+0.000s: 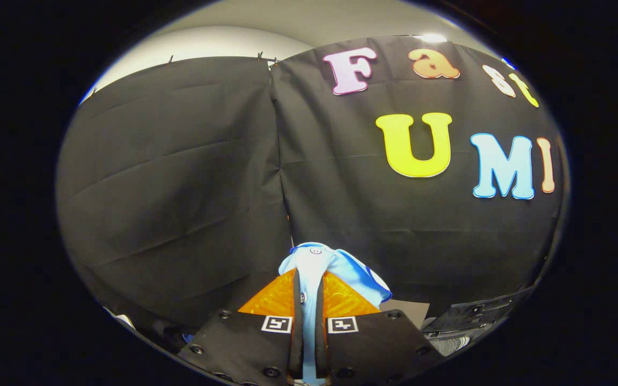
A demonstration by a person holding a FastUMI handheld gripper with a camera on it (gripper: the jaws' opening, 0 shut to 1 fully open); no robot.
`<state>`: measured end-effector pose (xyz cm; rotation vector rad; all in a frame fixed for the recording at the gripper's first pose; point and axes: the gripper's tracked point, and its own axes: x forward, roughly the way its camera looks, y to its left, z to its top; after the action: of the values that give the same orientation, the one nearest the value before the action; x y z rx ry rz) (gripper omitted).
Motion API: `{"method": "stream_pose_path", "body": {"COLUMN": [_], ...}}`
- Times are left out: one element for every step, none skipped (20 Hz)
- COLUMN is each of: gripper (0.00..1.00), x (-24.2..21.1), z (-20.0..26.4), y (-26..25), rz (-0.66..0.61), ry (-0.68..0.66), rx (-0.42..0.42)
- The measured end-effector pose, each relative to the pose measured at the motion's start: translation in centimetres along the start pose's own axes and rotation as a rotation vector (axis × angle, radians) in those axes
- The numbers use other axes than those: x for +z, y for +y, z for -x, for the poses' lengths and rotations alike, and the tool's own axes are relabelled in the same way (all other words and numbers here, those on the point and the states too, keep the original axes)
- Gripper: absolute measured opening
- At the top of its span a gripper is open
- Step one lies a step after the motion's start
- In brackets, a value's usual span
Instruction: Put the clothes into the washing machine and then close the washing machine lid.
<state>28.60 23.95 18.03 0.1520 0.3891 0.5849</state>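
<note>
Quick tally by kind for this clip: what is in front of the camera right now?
Garments: 1, a light blue shirt pinched between the fingers of the tongs and bunched just beyond them.
Tongs: 1, shut on the shirt.
Appliances: 1, a dark machine panel beside the tongs.
Total: 3.

Garment (317, 262) pinched between fingers (282, 297), wall (180, 177) behind.
</note>
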Motion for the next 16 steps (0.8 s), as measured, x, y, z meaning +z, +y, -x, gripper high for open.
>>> {"method": "stream_pose_path", "body": {"gripper": [0.1,0.1,0.1,0.1,0.1,0.1,0.1,0.1,0.1,0.1,0.1,0.1,0.1,0.1,0.1,0.1], "x": [0.3,0.6,0.9,1.2,1.5,1.5,1.5,1.6,1.7,1.6,1.5,1.1,0.9,0.6,0.1,-0.3], "z": [0.5,1.1,1.7,2.4,3.2,4.0,4.9,5.7,6.8,7.8,8.7,9.7,10.7,11.9,13.0,14.1], "y": [-0.7,-1.5,-2.5,-3.9,-5.4,-7.1,-8.7,-10.5,-12.5,-14.5,-16.6,-18.7,-20.7,-22.7,-24.8,-26.4], "rz": [-0.012,-0.024,-0.03,-0.032,-0.034,-0.043,-0.056,-0.066,-0.071,-0.076,-0.083,-0.092,-0.101,-0.11,-0.118,-0.128], "ry": [-0.009,-0.016,-0.022,-0.03,-0.038,-0.041,-0.046,-0.053,-0.058,-0.061,-0.067,-0.069,-0.071,-0.073,-0.072,-0.073], "rx": [-0.004,-0.011,-0.022,-0.04,-0.061,-0.082,-0.104,-0.129,-0.159,-0.189,-0.22,-0.249,-0.279,-0.312,-0.342,-0.369]}}
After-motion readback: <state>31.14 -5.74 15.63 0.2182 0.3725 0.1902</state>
